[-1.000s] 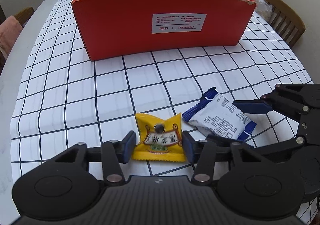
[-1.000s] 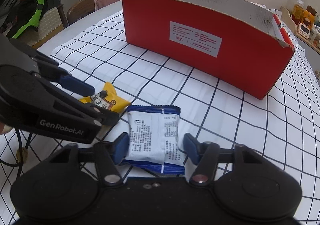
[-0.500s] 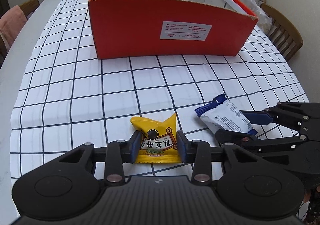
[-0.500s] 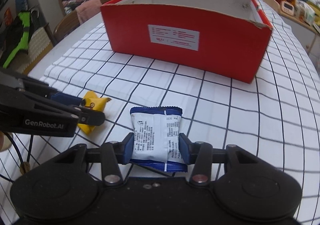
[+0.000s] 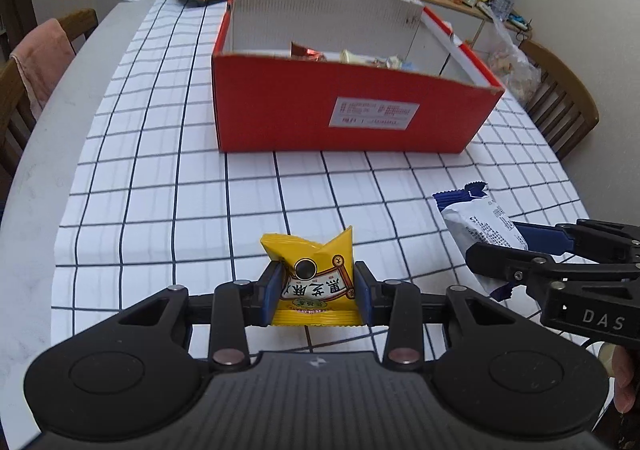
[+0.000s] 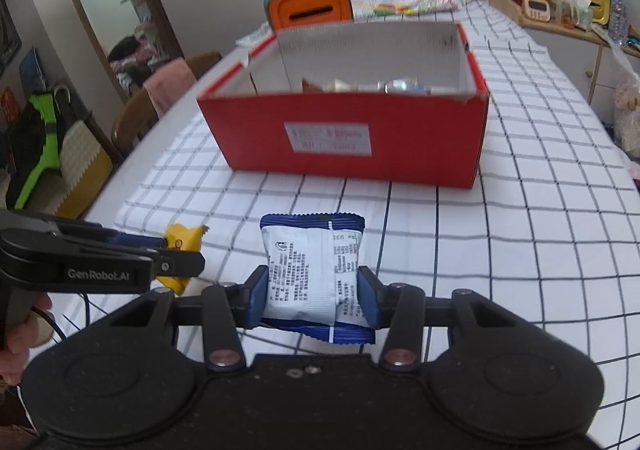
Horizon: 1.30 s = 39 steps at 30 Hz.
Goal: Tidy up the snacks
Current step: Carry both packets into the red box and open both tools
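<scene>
Table (image 5: 132, 154) with the checked cloth holds the red box (image 5: 348, 106), open on top, snacks inside. Left gripper (image 5: 316, 290) squeezes the yellow snack (image 5: 310, 282); right gripper (image 6: 312, 296) squeezes the blue and white snack (image 6: 312, 266). Both should go up over the near wall, then let go low inside.

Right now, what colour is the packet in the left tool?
Yellow packet, with a white label panel and dark characters; clearest in the left wrist view, pinched in the left tool.
</scene>
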### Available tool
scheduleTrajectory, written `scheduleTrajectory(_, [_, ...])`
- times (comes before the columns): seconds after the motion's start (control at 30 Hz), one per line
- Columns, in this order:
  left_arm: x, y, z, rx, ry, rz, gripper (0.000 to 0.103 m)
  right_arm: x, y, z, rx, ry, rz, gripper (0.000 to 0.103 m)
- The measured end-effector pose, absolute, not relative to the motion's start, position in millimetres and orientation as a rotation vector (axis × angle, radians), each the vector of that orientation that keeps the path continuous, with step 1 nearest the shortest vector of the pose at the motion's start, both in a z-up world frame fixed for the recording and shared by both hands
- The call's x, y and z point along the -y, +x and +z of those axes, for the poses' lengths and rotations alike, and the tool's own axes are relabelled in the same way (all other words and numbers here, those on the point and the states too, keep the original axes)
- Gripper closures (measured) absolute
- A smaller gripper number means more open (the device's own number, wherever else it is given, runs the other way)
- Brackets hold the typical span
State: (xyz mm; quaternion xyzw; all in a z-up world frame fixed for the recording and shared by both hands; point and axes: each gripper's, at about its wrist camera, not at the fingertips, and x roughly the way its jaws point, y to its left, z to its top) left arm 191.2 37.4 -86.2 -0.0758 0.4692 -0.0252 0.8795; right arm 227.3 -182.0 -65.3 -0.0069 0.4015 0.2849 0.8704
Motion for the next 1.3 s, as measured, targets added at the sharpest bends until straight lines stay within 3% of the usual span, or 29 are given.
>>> scheduleTrajectory(0.73, [-39.9, 254.4, -4.3, -0.792, -0.101, -0.050, 0.066, 170.8, 283.6, 12.3, -0.648, -0.073, 0.556, 0.057])
scheduleTrajectory(1.3, [-44.9, 336.5, -6.9, -0.827, -0.034, 0.018, 0.066, 149.0, 375.3, 14.4, -0.696, -0.115, 0.511, 0.057])
